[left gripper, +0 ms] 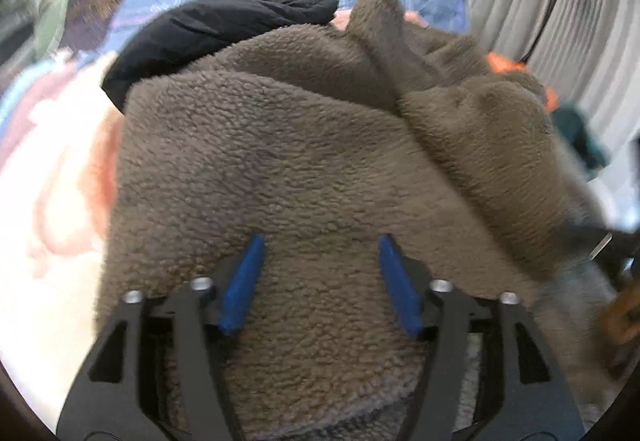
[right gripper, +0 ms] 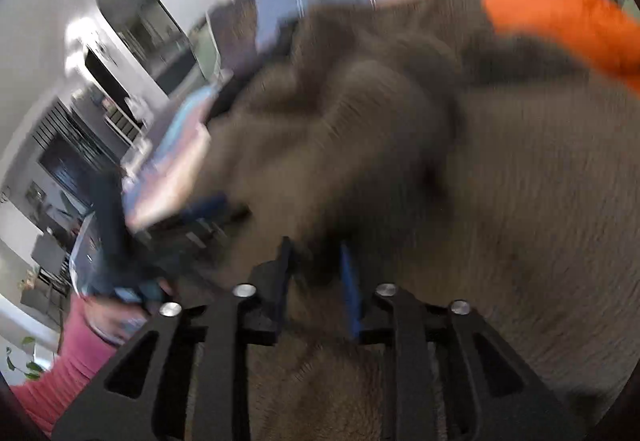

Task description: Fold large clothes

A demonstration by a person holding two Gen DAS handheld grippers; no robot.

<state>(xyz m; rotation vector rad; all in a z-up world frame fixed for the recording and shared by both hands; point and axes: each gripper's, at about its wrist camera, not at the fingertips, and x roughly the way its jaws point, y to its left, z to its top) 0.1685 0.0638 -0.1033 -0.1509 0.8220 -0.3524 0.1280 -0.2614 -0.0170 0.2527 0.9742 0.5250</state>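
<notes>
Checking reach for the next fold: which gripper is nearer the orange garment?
Right, as far as blur allows. The right gripper sits over the brown fleece, orange garment looming just beyond. The left gripper sees it only as a small patch behind the fleece.

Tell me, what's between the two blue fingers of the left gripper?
Only the fuzzy brown fleece. In the left wrist view, the left gripper has its fingers spread apart over it, pinching nothing.
</notes>
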